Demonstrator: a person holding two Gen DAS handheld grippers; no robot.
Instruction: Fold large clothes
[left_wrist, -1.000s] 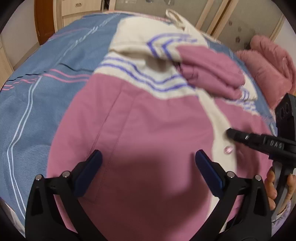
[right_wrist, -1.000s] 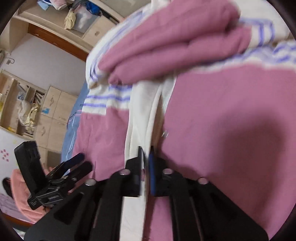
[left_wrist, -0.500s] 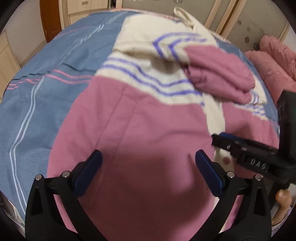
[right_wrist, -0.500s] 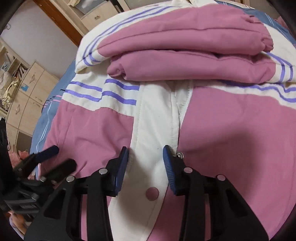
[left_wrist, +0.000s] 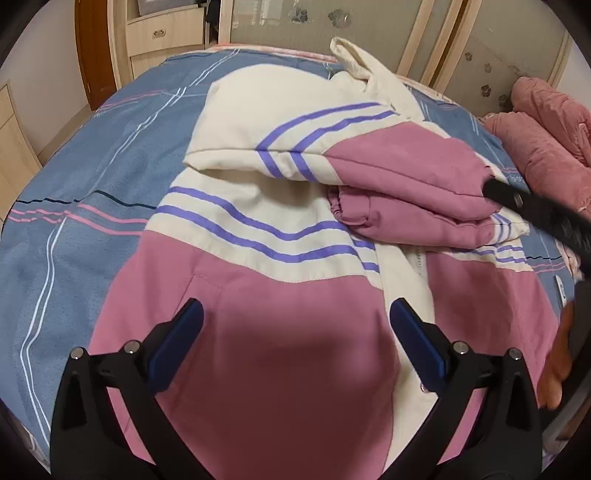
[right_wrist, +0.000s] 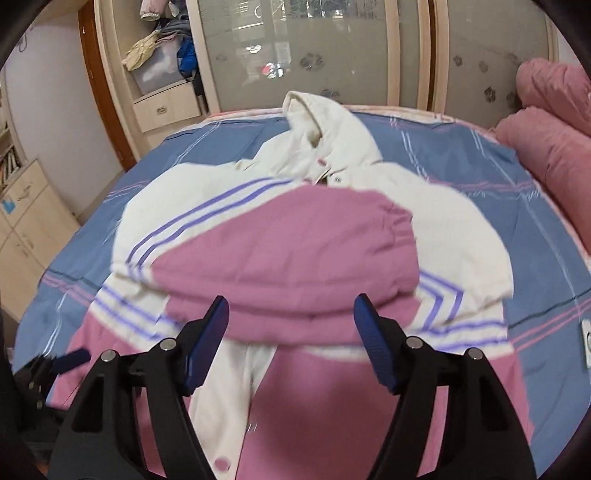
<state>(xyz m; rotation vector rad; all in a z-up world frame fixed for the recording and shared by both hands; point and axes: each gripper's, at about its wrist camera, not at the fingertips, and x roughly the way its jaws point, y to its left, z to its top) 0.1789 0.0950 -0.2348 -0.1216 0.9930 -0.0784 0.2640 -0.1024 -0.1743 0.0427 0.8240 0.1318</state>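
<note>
Below both spread tongs (left_wrist: 295, 345): jacket (left_wrist: 295, 280).

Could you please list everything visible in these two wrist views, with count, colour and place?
jacket: one, pink and cream with purple stripes, spread on the bed, both sleeves folded across the chest.
hood: one, cream, at the jacket's far end.
bedsheet: one, blue with pink and white lines, under the jacket.
quilt: one, pink, bunched at the bed's right edge.
wardrobe doors: frosted glass with paw prints, behind the bed.
cabinet: one, light wood, far left.
left gripper: one, black with blue pads, open above the jacket's lower front.
right gripper: one, black with blue pads, open above the placket.
</note>
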